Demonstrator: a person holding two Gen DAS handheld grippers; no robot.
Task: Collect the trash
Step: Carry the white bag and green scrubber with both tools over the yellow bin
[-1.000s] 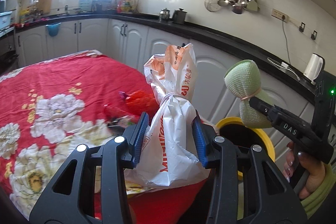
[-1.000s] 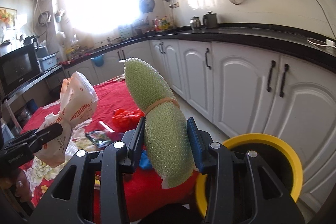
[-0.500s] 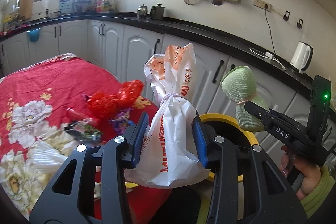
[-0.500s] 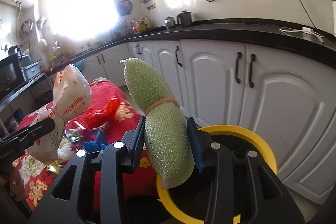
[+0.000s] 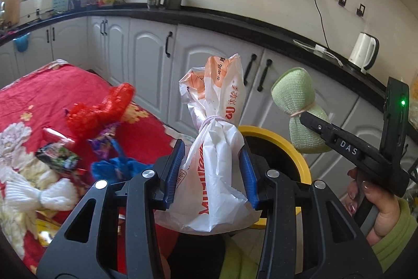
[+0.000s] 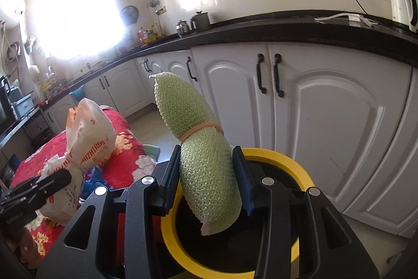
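While both bundles hang over the edge of the table (image 5: pixel 31 101) with its red flowered cloth, more rubbish lies at the far left: a white tied bundle (image 5: pixel 36 196), a dark snack wrapper (image 5: pixel 58 157), a blue bag (image 5: pixel 117 166) and a red mesh bag (image 5: pixel 104 109). These all look feather-light and crumply, best pinched at a knot or a bunched fold.

Next along, the left hand-held gripper (image 5: pixel 211 171) is clamped on the white plastic bag (image 5: pixel 216 148), its blue pads pressing the sides just below the string tie. Thin film like that seems slippery and squashy, so a hold near the tied neck should slip least.

Further right, the right hand-held gripper (image 6: pixel 209 182) is closed around the green mesh bundle (image 6: pixel 201 148), below its rubber band. It looks soft, springy and light, and hangs directly above the yellow-rimmed bin (image 6: pixel 295 164), which stands on the floor beside the white cabinets (image 6: pixel 326 109).
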